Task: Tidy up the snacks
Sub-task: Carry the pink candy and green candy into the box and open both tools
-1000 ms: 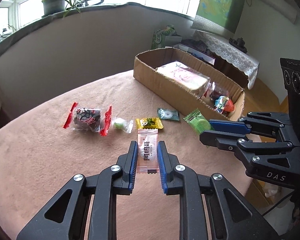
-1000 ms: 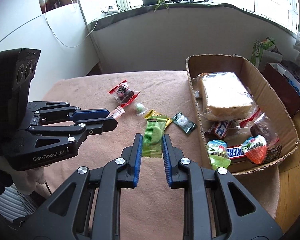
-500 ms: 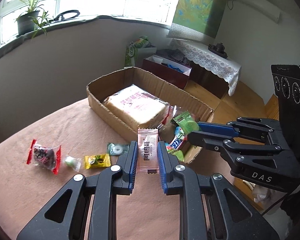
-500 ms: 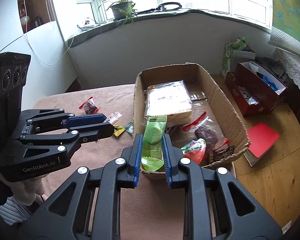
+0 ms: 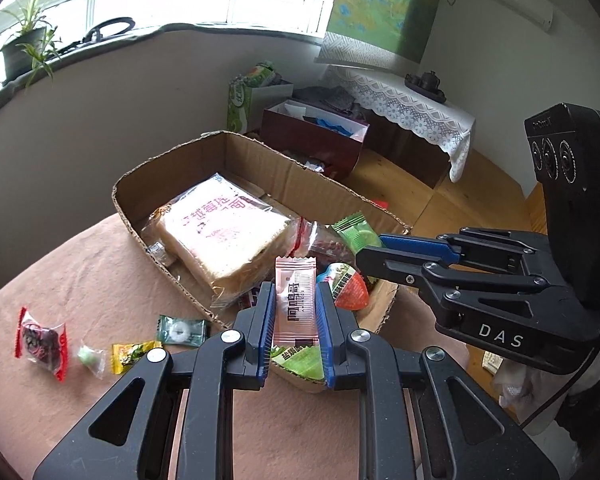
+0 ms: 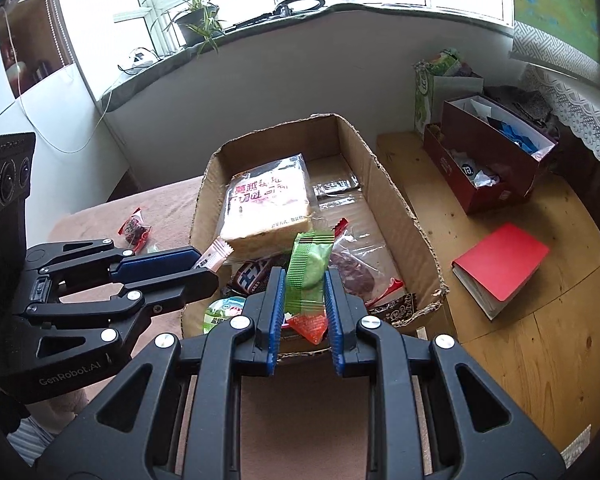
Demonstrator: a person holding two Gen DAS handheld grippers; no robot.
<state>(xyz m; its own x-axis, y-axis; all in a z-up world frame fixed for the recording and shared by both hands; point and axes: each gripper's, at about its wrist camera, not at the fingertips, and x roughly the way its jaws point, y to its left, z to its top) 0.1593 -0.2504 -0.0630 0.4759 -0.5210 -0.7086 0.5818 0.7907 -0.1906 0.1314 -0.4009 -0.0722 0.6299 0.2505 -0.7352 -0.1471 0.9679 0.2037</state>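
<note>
My left gripper (image 5: pixel 295 316) is shut on a pink snack packet (image 5: pixel 295 304) and holds it above the near end of the cardboard box (image 5: pixel 172 160). My right gripper (image 6: pixel 302 300) is shut on a green snack packet (image 6: pixel 309 268), also above the box's near end (image 6: pixel 400 208). The box holds a wrapped bread loaf (image 5: pixel 224 236), jelly cups (image 5: pixel 346 286) and other wrapped snacks. On the table left of the box lie a red-ended candy (image 5: pixel 40 338), a small pale green candy (image 5: pixel 89 360), a yellow candy (image 5: pixel 134 354) and a dark green mint (image 5: pixel 180 330).
The table has a brown cloth (image 5: pixel 80 272). On the wooden floor to the right are a red book (image 6: pixel 500 264), a dark red open box (image 6: pixel 492 160) and a green bag (image 6: pixel 432 84). A wall and a windowsill with a plant (image 6: pixel 196 20) stand behind.
Both grippers have moved with their packets from over the table to above the near end of the box. The candies on the table have not moved.
</note>
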